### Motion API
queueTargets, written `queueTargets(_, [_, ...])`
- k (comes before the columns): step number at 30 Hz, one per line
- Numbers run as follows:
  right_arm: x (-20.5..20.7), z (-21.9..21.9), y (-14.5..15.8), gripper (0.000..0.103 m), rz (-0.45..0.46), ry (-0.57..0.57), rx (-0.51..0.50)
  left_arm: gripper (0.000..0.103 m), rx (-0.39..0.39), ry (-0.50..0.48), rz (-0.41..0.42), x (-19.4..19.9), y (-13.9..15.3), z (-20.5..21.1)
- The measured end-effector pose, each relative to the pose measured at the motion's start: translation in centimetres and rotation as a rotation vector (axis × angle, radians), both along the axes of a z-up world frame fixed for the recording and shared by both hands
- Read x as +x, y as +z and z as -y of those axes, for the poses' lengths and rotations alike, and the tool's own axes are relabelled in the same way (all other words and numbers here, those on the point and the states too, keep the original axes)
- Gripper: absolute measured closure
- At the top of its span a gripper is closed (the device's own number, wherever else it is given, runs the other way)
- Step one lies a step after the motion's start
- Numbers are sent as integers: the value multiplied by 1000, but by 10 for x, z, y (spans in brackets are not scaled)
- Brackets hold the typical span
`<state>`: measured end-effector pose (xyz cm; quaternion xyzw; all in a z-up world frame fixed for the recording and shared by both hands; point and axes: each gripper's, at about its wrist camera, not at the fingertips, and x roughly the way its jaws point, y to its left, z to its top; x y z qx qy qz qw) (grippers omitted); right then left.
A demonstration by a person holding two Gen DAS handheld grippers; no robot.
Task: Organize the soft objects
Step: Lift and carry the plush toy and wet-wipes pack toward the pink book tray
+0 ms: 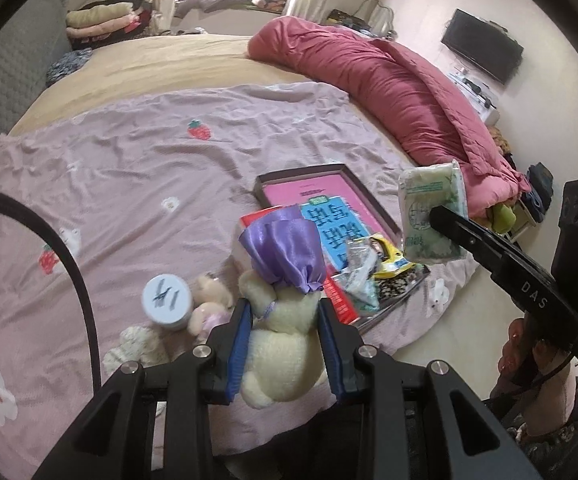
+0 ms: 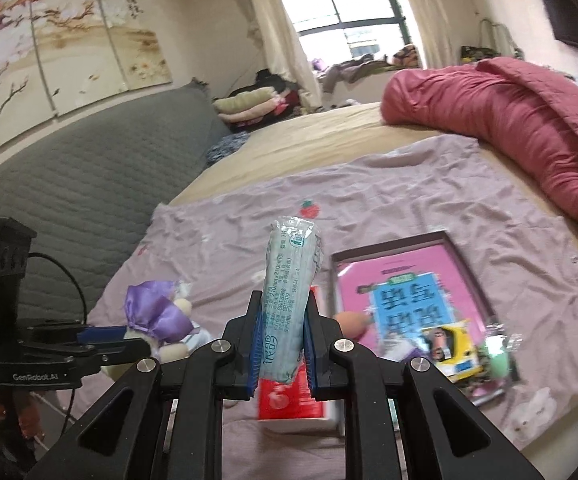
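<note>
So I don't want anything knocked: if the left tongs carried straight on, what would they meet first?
Probably the red box lying beyond the held plush bear, though depth is hard to judge.

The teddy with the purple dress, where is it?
The teddy is up in the left gripper, squeezed between its blue fingers, above the pink blanket near the white jar.

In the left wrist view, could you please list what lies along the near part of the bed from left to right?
White round lid → small pink plush toy → cream plush bear with purple satin dress, held in the left gripper → crinkly clear packets → green tissue pack, held in the right gripper.
</note>
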<state>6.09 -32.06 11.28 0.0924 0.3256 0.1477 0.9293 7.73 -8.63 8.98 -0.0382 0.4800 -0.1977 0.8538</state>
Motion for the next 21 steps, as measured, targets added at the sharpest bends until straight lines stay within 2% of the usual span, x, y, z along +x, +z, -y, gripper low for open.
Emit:
queueTargets(11, [-10, 44, 13, 86, 30, -91, -34, 69, 7, -96, 50, 16, 22, 64])
queueTargets(21, [-20, 75, 21, 86, 44, -166, -46, 69, 20, -142, 90, 28, 39, 100])
